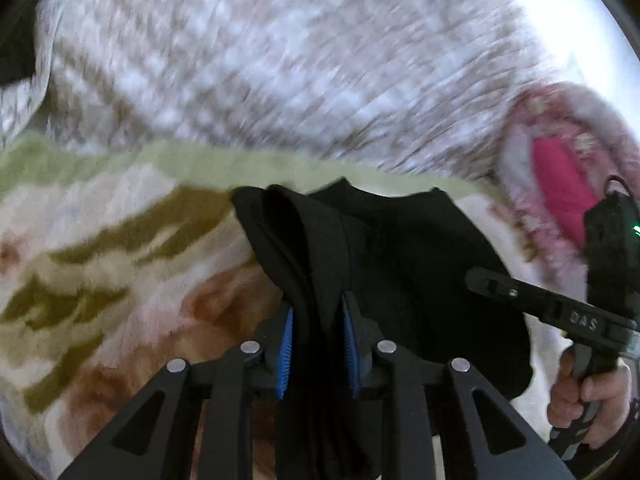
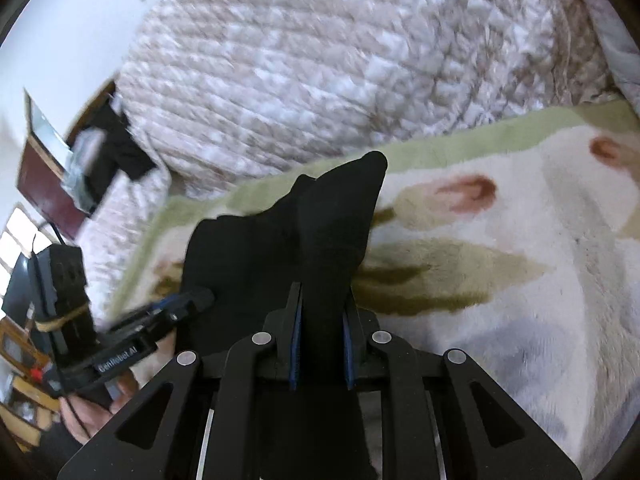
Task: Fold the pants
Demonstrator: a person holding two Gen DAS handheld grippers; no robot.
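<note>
Quilt (image 1: 280, 60): big, white and bumpy, at 12 o'clock in both views.
Blanket (image 2: 500, 240): fluffy, with a green edge and leaf shapes, under the pants.
Pants (image 1: 400, 248): black, bunched up above the blanket; the cloth stretches sideways from 1 gripper to the other.
Left gripper (image 1: 318, 344): its 2 fingers pinch a thick fold of pants.
Right gripper (image 2: 320, 348): nearly closed, squeezing a pants fold that points toward 12 o'clock.

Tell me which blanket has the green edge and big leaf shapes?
The fuzzy blanket lying nearest, right under the black pants. The quilted cover behind it is pale, with a small bumpy pattern and no green.
</note>
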